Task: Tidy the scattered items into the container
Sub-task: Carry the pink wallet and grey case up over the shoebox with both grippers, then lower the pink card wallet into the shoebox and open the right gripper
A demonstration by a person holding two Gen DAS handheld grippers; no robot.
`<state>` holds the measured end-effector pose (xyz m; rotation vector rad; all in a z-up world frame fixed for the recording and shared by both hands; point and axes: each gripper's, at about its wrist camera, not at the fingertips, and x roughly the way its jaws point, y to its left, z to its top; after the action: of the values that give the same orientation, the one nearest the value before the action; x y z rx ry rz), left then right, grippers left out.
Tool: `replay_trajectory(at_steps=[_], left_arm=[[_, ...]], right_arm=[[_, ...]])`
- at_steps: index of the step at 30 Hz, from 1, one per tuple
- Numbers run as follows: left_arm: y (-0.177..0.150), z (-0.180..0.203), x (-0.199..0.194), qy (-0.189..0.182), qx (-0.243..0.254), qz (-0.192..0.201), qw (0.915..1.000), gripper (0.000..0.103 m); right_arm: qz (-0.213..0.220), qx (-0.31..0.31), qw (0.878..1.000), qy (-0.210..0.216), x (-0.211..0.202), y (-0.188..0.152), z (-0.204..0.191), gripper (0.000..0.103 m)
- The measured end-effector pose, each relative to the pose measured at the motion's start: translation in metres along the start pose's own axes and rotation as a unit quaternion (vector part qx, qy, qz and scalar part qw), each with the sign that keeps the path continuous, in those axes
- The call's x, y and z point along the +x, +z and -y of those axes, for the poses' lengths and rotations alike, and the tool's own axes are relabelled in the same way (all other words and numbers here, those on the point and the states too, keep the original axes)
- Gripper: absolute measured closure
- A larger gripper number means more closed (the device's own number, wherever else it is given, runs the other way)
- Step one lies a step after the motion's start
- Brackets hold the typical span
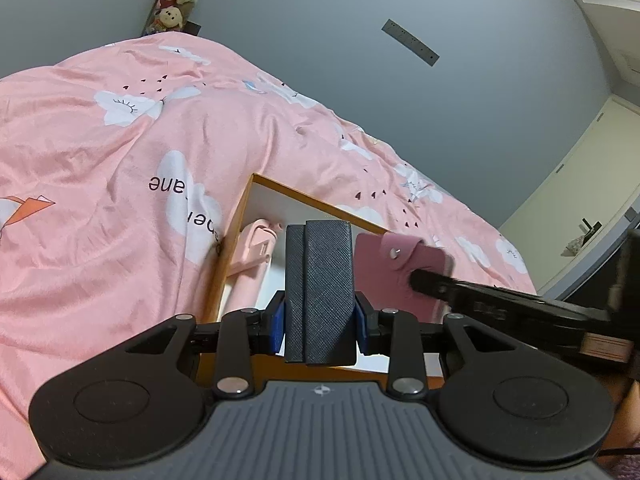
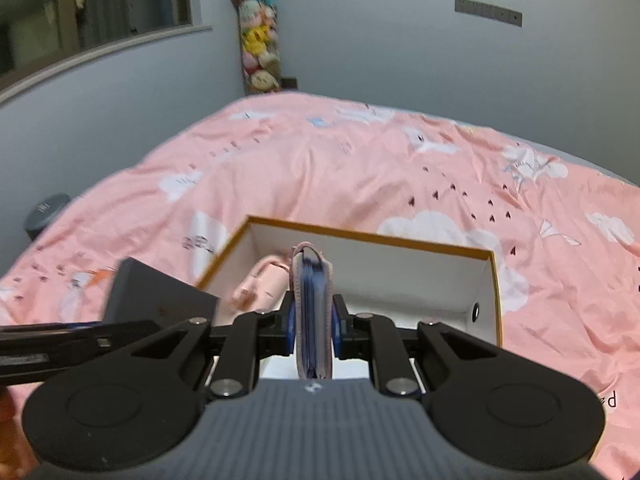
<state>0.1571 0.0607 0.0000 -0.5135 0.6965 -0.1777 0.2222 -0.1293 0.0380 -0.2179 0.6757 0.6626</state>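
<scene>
Two grips confirmed: my left gripper [image 1: 320, 312] pinches a dark case [image 1: 320, 288], my right gripper [image 2: 314, 326] a pink card wallet [image 2: 312, 312], both over the open box [image 2: 490, 280] on the bed [image 2: 320, 168].

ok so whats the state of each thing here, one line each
left gripper: jaws shut on the dark case
dark case: held upright above the box
right gripper: jaws shut on the pink card holder
pink card holder: held on edge, snap flap fastened
box: open, no lid, on the bed
pink item: lying inside the box
bedspread: rumpled
</scene>
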Motion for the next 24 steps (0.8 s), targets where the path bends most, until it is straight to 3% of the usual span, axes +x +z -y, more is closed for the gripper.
replay_trajectory(at_steps=[16, 24], left_arm=[[-0.006, -0.008, 0.025, 0.001, -0.001, -0.006, 1.0, 0.065], [-0.01, -0.006, 0.03, 0.0, 0.008, -0.005, 1.0, 0.065]], right_arm=[[-0.074, 0.103, 0.992, -0.022, 0.099, -0.001, 0.015, 0.085], [-0.132, 0.159, 0.978, -0.013, 0.109, -0.009, 0.034, 0.083]])
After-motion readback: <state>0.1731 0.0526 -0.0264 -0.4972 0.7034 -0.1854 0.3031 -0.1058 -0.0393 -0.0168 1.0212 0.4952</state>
